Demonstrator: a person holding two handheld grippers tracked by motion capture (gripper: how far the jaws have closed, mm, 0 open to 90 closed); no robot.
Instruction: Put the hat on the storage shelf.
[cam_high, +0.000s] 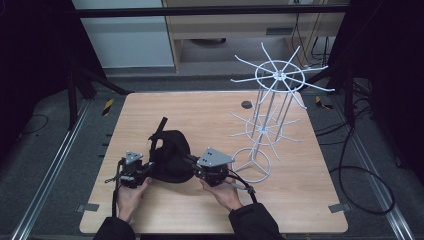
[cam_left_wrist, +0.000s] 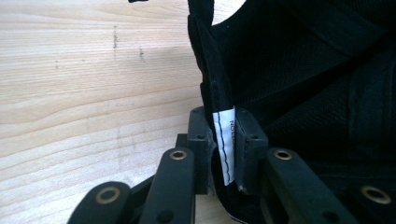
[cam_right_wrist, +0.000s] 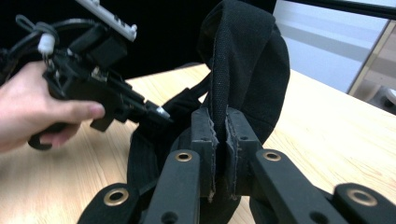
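Note:
A black cap (cam_high: 170, 152) hangs just above the wooden table (cam_high: 210, 112), held between both grippers. My left gripper (cam_high: 149, 169) grips it from the left. In the left gripper view the jaws (cam_left_wrist: 226, 135) are shut on the cap's inner band (cam_left_wrist: 303, 70), right at a white label (cam_left_wrist: 225, 140). From the right, my right gripper (cam_high: 189, 161) holds the cap's other side. Its jaws (cam_right_wrist: 221, 130) are shut on a folded edge of the black fabric (cam_right_wrist: 247, 60). In the right gripper view the left gripper (cam_right_wrist: 156, 111) shows beyond the cap, in a hand. The cap's strap (cam_high: 160, 127) sticks upward.
A tall white wire rack (cam_high: 267, 120) with radiating arms stands on the table's right side, its ring base (cam_high: 252, 165) close to my right hand. A small dark disc (cam_high: 246, 104) lies near the far edge. Bare wood lies to the left and front.

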